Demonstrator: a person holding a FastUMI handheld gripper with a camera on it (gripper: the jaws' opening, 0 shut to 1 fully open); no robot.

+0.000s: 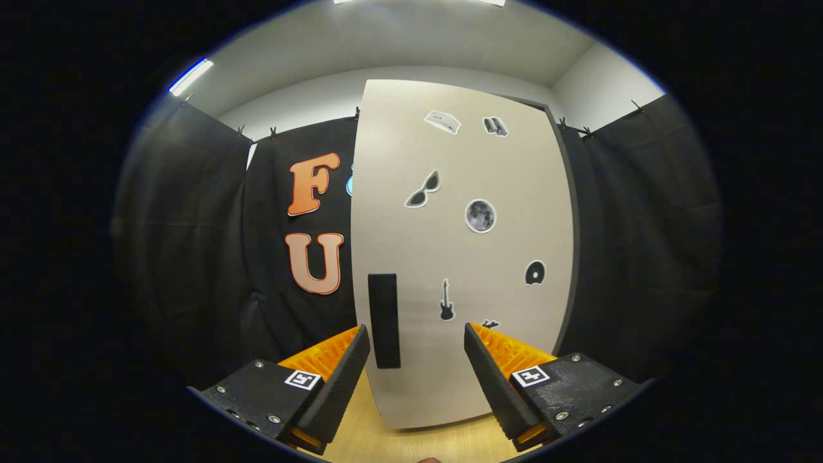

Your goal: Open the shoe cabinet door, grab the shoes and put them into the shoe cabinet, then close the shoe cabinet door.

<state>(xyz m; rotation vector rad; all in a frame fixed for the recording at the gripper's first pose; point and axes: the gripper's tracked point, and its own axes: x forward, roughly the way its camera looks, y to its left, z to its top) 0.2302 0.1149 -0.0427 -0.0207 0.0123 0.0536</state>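
Black cloth walls (193, 257) close the booth on the left, right and behind, under a pale ceiling with a lit strip lamp (191, 76) far to the left. Straight ahead of the gripper (416, 334) stands the shoe cabinet door (463, 257), a tall beige panel that looks shut, with a dark edge of the cabinet showing down its right side. One black upright handle (384, 320) sits low on the door's left part, just ahead of the left finger and between the two fingers in line of sight; whether it touches a finger I cannot tell. The fingers (344, 370) are spread apart and grip nothing. Seven stickers are on the door: a card-like one (442, 121) and a small dark one (496, 126) near the top, sunglasses (422, 190) and a moon (480, 215) in the middle, a disc (535, 272) to the right, a guitar (446, 301) lower down, and one partly hidden (490, 323) behind the right finger. Light wooden floor (411, 440) lies near, below the door and between the fingers. Several small clips (273, 132) pin the cloth along its top edge.
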